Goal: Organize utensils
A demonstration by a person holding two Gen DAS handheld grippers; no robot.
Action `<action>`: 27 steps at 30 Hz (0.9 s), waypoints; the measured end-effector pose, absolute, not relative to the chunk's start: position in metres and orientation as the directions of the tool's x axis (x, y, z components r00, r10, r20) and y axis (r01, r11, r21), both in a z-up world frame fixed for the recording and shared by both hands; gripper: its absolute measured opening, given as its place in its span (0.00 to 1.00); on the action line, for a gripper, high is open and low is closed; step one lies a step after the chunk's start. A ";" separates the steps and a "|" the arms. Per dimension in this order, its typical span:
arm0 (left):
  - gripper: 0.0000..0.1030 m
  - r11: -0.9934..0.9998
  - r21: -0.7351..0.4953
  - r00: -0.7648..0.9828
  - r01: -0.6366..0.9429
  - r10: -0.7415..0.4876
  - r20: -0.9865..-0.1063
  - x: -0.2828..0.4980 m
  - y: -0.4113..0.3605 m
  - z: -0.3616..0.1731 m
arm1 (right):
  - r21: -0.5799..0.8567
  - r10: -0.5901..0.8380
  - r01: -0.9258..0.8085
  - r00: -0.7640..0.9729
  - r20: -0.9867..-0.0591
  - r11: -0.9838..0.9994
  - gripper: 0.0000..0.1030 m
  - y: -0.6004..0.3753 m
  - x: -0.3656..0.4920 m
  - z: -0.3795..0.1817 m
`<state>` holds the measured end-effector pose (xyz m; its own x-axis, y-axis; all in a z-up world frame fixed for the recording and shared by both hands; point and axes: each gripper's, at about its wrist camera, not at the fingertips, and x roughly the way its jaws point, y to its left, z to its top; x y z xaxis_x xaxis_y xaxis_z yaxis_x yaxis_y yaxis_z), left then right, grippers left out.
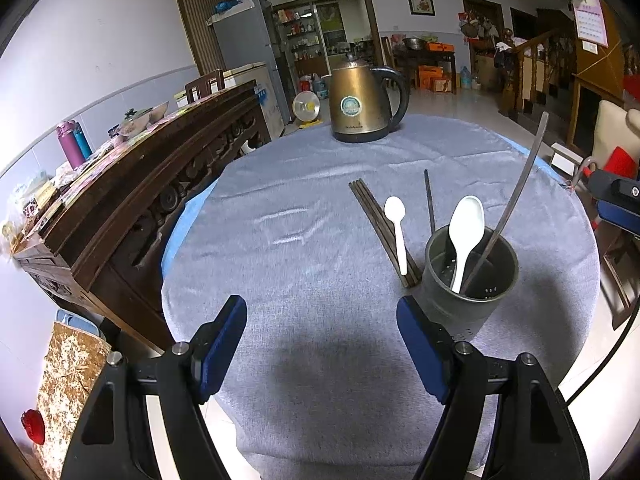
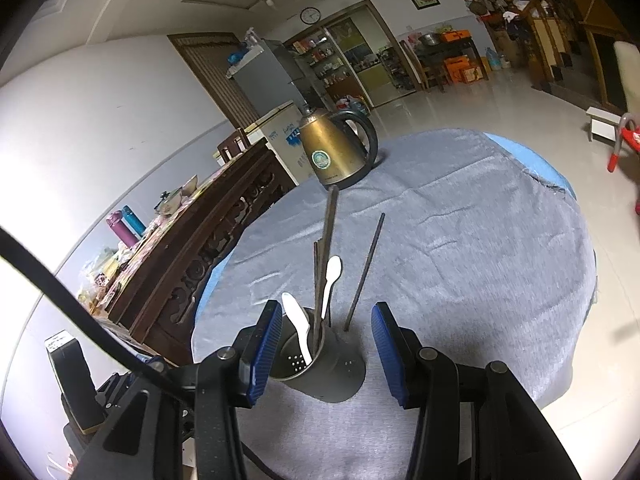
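A grey perforated utensil holder [image 1: 470, 280] stands on the grey tablecloth [image 1: 304, 248]. It holds a large white spoon [image 1: 464, 232] and a long metal utensil [image 1: 516, 196]. A small white spoon [image 1: 397, 232] lies on a bundle of dark chopsticks [image 1: 382, 228] left of the holder. One dark chopstick [image 1: 429, 200] lies behind it. My left gripper [image 1: 322, 344] is open and empty, low over the cloth, left of the holder. My right gripper [image 2: 326, 354] is open and empty above the holder [image 2: 320, 368], with the spoon [image 2: 298, 326] and single chopstick [image 2: 366, 272] ahead.
A bronze electric kettle [image 1: 362, 100] stands at the table's far side, also in the right wrist view [image 2: 336, 148]. A carved dark wooden sideboard [image 1: 132, 184] with bottles and dishes runs along the left. The round table's edge drops off at right to a tiled floor.
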<state>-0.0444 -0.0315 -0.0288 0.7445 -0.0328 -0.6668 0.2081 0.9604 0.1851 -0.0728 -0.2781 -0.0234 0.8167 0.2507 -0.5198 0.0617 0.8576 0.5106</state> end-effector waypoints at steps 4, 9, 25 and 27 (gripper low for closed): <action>0.76 0.961 0.186 0.739 0.205 -0.028 -0.673 -0.040 -0.031 -0.033 | 0.516 0.250 0.075 0.810 -0.531 0.853 0.48 -0.281 -0.068 -0.028; 0.76 0.962 0.187 0.730 0.201 -0.020 -0.683 -0.034 -0.030 -0.040 | 0.517 0.249 0.086 0.801 -0.544 0.852 0.48 -0.282 -0.061 -0.035; 0.76 0.966 0.180 0.700 0.185 -0.001 -0.714 -0.005 -0.022 -0.056 | 0.527 0.247 0.139 0.765 -0.595 0.839 0.48 -0.292 -0.032 -0.058; 0.76 0.967 0.178 0.695 0.180 0.003 -0.719 0.001 -0.020 -0.059 | 0.525 0.246 0.146 0.759 -0.603 0.838 0.48 -0.293 -0.027 -0.062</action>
<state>0.0005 -0.0202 -0.0590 0.6953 0.0035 -0.7187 0.1796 0.9674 0.1784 -0.0265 -0.2931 -0.0624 0.7585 0.2461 -0.6034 0.1458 0.8384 0.5252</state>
